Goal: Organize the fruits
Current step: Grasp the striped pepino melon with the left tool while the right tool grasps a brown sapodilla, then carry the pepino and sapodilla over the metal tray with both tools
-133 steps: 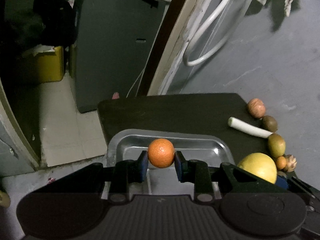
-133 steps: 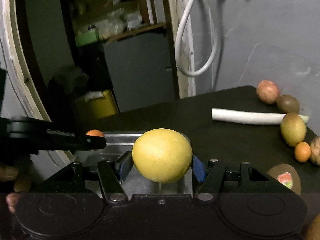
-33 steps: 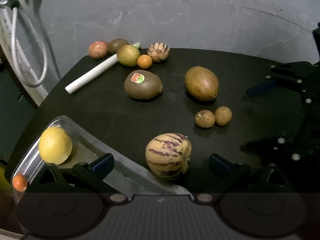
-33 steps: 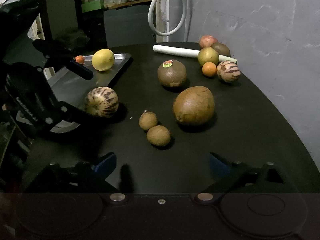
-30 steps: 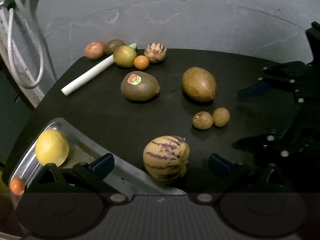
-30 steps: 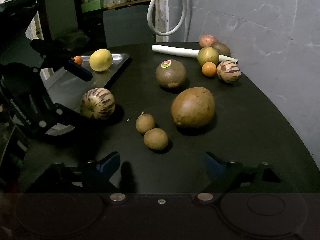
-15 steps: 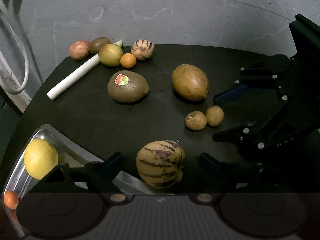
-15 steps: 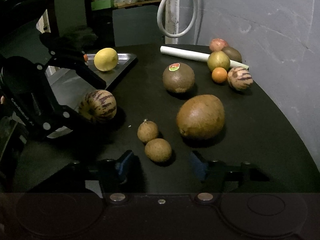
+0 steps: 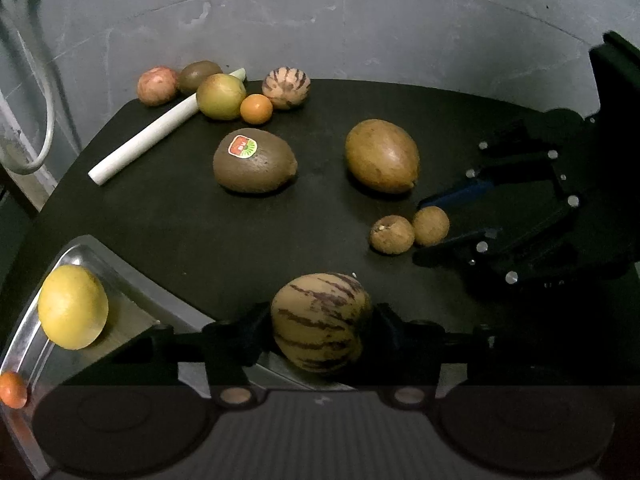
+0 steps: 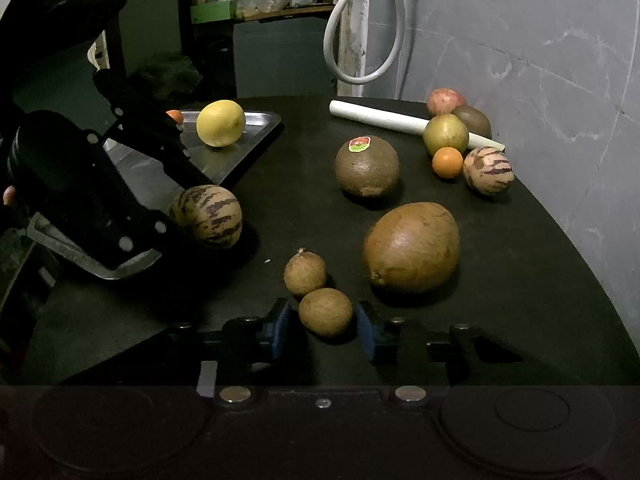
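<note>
A striped cream-and-purple melon (image 9: 320,322) sits on the black table beside the metal tray (image 9: 132,276). My left gripper (image 9: 320,328) is closing and its fingers touch both sides of the melon. The right wrist view shows the same grip on the melon (image 10: 208,216). Two small brown fruits lie side by side. My right gripper (image 10: 324,330) is closing with its blue pads against the nearer small brown fruit (image 10: 326,312). From the left wrist view, the right gripper (image 9: 424,228) straddles that fruit (image 9: 430,226). A yellow citrus (image 9: 72,306) and a small orange (image 9: 12,390) lie in the tray.
The other small brown fruit (image 10: 305,273) touches the held one. A large brown fruit (image 10: 412,246) and a stickered kiwi (image 10: 367,166) lie mid-table. At the back by the grey wall are a white stick (image 9: 148,140), a second striped melon (image 9: 286,87) and several small fruits.
Both grippers' jaws have narrowed from wide open onto their fruits over the last second. Earlier the left held the orange and the right the yellow citrus; both now lie in the tray.
</note>
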Available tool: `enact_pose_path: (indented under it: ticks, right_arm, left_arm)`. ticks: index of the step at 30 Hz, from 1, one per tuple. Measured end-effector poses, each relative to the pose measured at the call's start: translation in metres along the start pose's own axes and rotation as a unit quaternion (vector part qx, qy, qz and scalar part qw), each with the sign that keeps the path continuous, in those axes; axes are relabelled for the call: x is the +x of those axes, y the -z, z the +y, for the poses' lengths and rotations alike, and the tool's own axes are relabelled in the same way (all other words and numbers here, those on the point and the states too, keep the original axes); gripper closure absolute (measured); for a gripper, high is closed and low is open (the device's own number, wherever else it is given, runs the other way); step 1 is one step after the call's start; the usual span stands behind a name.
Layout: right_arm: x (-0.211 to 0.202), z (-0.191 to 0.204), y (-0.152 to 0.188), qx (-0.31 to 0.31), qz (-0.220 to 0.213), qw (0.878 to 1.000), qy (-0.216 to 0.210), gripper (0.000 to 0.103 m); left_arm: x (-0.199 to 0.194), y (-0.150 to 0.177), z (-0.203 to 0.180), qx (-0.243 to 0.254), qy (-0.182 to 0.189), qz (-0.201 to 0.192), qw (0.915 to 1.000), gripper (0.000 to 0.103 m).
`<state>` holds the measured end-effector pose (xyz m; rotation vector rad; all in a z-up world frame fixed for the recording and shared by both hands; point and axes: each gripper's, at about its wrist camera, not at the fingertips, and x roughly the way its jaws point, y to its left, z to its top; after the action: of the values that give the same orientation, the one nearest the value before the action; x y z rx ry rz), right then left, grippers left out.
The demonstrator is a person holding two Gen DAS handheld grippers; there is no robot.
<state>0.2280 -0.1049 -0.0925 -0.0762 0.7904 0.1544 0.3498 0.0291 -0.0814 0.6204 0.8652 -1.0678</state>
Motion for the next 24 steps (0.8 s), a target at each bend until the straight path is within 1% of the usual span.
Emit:
enact_pose_path:
  ticks: [2, 8, 12, 14, 19, 24]
  right_arm:
    - [-0.001, 0.001, 0.000, -0.002, -0.001, 1.000, 0.003, 0.072]
    - [-0.003, 0.004, 0.001, 0.007, 0.000, 1.000, 0.012, 0.072]
    - [-0.008, 0.006, 0.003, 0.023, 0.002, 1.000, 0.020, 0.072]
    - [-0.012, 0.008, 0.004, 0.032, 0.003, 0.999, 0.025, 0.072]
    - [-0.027, 0.015, 0.002, 0.063, -0.004, 0.997, 0.034, 0.072]
    - [-0.038, 0.027, -0.010, 0.070, -0.016, 0.997, 0.037, 0.072]
  left_arm:
    - [0.000, -0.001, 0.001, -0.003, 0.002, 0.000, 1.0000, 0.045]
    - [-0.002, -0.001, 0.000, -0.014, -0.003, -0.004, 0.9999, 0.046]
    - [-0.004, 0.001, 0.004, -0.047, -0.003, -0.010, 0.9988, 0.046]
    - [-0.006, 0.002, 0.008, -0.072, -0.001, -0.015, 0.9973, 0.046]
    - [-0.021, 0.007, 0.015, -0.128, 0.009, -0.048, 0.9905, 0.046]
    - [-0.043, 0.016, 0.026, -0.189, 0.003, -0.083, 0.9785, 0.046]
